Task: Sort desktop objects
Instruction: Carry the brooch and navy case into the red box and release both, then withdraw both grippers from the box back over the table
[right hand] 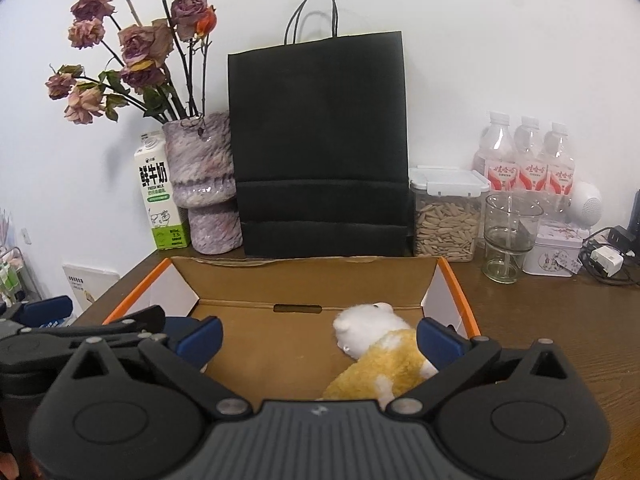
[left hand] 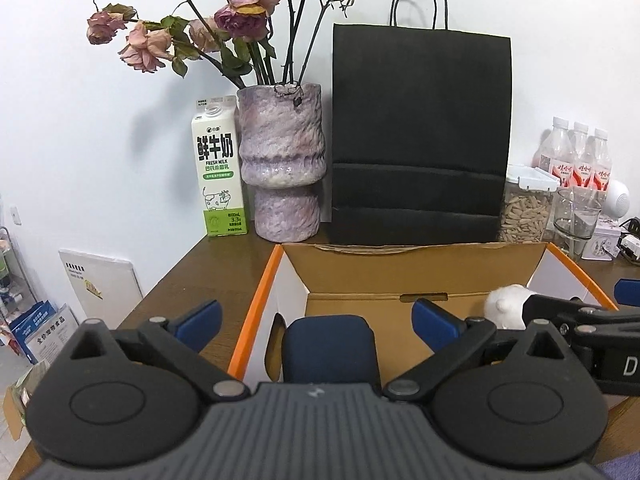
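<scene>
An open cardboard box with orange rims [left hand: 256, 300] [right hand: 456, 284] stands on the brown table. A dark blue rounded object [left hand: 330, 346] lies inside it at its left, between my left gripper's [left hand: 318, 316] spread fingers, not gripped. A white and yellow plush toy [right hand: 384, 344] lies in the box's right part; its white head shows in the left wrist view [left hand: 505, 304]. My right gripper [right hand: 318, 336] is open over the box, its right finger [right hand: 440, 340] next to the toy. Each gripper shows at the edge of the other's view.
Behind the box stand a milk carton [left hand: 219, 168], a purple vase of dried roses [left hand: 282, 160], a black paper bag [left hand: 420, 140], a seed jar [right hand: 446, 216], a glass [right hand: 508, 236], three bottles [right hand: 524, 156], a tin [right hand: 556, 250] and chargers [right hand: 608, 258].
</scene>
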Demonstrator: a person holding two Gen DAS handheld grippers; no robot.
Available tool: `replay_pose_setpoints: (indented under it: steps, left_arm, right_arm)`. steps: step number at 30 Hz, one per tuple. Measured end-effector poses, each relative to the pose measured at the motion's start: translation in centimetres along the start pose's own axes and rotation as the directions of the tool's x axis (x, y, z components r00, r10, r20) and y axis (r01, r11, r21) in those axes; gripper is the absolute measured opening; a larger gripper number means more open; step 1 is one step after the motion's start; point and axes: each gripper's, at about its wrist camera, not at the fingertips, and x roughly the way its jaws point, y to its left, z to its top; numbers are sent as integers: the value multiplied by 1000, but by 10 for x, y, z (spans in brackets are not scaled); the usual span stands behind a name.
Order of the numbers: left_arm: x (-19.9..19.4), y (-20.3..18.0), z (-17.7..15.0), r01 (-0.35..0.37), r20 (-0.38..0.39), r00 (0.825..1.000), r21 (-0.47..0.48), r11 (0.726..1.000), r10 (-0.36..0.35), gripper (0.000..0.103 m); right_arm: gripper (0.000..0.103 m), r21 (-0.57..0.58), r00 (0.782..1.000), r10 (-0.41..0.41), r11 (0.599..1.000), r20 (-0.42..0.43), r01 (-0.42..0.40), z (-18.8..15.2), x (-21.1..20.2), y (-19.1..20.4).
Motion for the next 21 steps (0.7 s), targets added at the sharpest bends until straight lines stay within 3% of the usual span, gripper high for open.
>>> replay_pose_setpoints:
  steps: [13, 21]
  left_arm:
    - [-16, 2, 6, 15, 25, 1000, -7, 1000, -15, 103]
    - [-60, 9, 15, 73, 116, 991, -19, 997, -70, 103]
  right_arm:
    - [103, -7, 999, 23, 1000, 34, -23, 6, -18, 1]
    - [103, -53, 991, 44, 998, 129, -37, 14, -63, 4]
